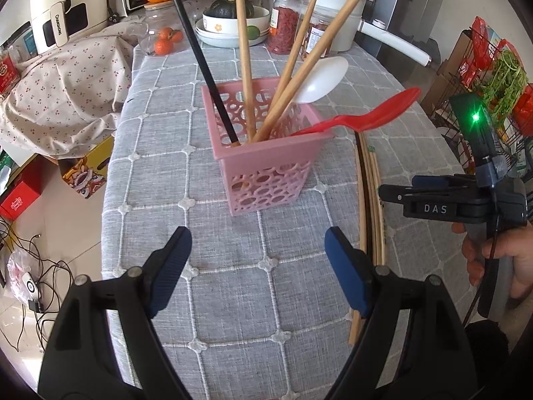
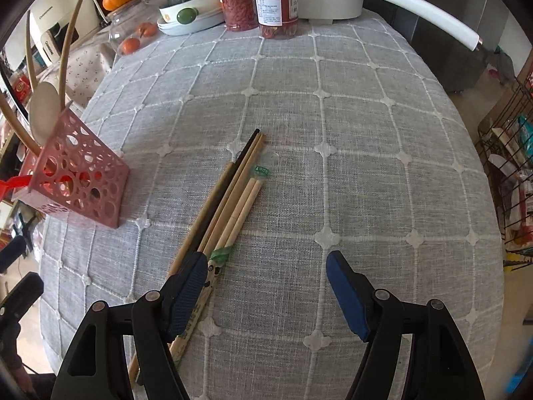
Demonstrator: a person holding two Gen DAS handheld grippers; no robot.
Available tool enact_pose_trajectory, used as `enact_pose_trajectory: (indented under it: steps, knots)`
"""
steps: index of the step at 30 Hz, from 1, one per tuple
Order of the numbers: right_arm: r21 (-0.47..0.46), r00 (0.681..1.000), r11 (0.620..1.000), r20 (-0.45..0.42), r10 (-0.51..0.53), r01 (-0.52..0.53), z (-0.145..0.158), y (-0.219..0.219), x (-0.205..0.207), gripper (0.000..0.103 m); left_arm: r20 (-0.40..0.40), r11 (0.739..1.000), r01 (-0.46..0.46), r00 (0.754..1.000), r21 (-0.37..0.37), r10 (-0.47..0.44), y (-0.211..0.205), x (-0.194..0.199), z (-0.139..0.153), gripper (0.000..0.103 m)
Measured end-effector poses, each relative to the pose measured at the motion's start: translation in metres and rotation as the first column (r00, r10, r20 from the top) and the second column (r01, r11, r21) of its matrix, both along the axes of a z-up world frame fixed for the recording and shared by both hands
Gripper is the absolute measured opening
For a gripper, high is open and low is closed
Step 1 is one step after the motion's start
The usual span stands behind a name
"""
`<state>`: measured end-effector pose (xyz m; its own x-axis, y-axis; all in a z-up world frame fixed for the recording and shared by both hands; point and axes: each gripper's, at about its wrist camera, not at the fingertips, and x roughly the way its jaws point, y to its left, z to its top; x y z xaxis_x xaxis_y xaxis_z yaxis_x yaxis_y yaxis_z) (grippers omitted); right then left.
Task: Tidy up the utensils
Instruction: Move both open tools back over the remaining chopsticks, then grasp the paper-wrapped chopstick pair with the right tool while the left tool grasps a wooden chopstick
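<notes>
A pink perforated basket (image 1: pixel 266 163) stands on the grey checked tablecloth. It holds a black chopstick (image 1: pixel 200 60), several wooden chopsticks (image 1: pixel 245 50), a white spoon (image 1: pixel 321 80) and a red spoon (image 1: pixel 363 116) that leans over its right rim. My left gripper (image 1: pixel 258 266) is open and empty, in front of the basket. Loose chopsticks (image 2: pixel 230 200), wooden, one black and one pair in a wrapper, lie on the cloth right of the basket (image 2: pixel 76 183). My right gripper (image 2: pixel 266 286) is open and empty, its left finger over their near ends. It shows in the left wrist view (image 1: pixel 393 195).
At the back of the table stand two jars (image 2: pixel 258 0), a bowl with a green squash (image 1: pixel 233 21), a glass jar with oranges (image 1: pixel 160 33) and a white pot with a long handle (image 2: pixel 416 10). A wire rack (image 1: pixel 493 100) stands to the right. A floral cloth (image 1: pixel 63 96) lies left.
</notes>
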<state>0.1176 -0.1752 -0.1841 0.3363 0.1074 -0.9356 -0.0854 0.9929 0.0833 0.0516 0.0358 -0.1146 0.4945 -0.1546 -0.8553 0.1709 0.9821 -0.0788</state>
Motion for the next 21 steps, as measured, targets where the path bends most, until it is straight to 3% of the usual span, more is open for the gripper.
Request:
enact_pose_trajectory:
  steps: [7,9,10,11,13,17,19,21]
  knots:
    - [-0.033,1.000,0.999,-0.008,0.013,-0.013,-0.005,0.011,0.007,0.074,-0.012,1.000,0.028,1.000,0.003,-0.028,-0.008,-0.002,-0.004,0.082]
    - [-0.034,1.000,0.999,-0.013,0.004,-0.005,-0.005,0.010,0.008,0.065,-0.016,0.999,0.042,0.999,0.002,-0.042,-0.013,-0.002,-0.006,0.082]
    - [-0.049,1.000,0.999,-0.022,0.000,-0.001,-0.006,0.010,0.009,0.052,-0.017,0.999,0.048,0.999,0.002,-0.048,-0.016,-0.004,-0.006,0.082]
    - [-0.080,1.000,0.997,-0.016,0.003,-0.005,-0.005,0.010,0.008,0.046,-0.019,0.998,0.057,0.998,0.002,-0.057,-0.019,-0.004,-0.007,0.082]
    - [-0.093,1.000,0.995,-0.011,0.022,-0.023,-0.005,0.010,0.008,0.042,-0.027,0.997,0.075,0.997,0.001,-0.074,-0.026,-0.005,-0.010,0.082]
    - [-0.091,0.999,0.995,-0.020,0.026,-0.028,-0.004,0.003,0.009,0.016,-0.048,0.995,0.101,0.994,-0.023,-0.102,-0.041,-0.005,-0.019,0.081]
    - [-0.066,0.999,0.998,-0.035,0.017,-0.020,-0.004,-0.004,0.010,0.010,-0.056,0.993,0.108,0.992,-0.049,-0.111,-0.048,-0.004,-0.024,0.072]
    - [-0.045,0.999,0.999,-0.043,0.015,-0.017,-0.004,-0.008,0.009,0.010,-0.074,0.990,0.118,0.989,-0.083,-0.124,-0.055,-0.001,-0.029,0.051]
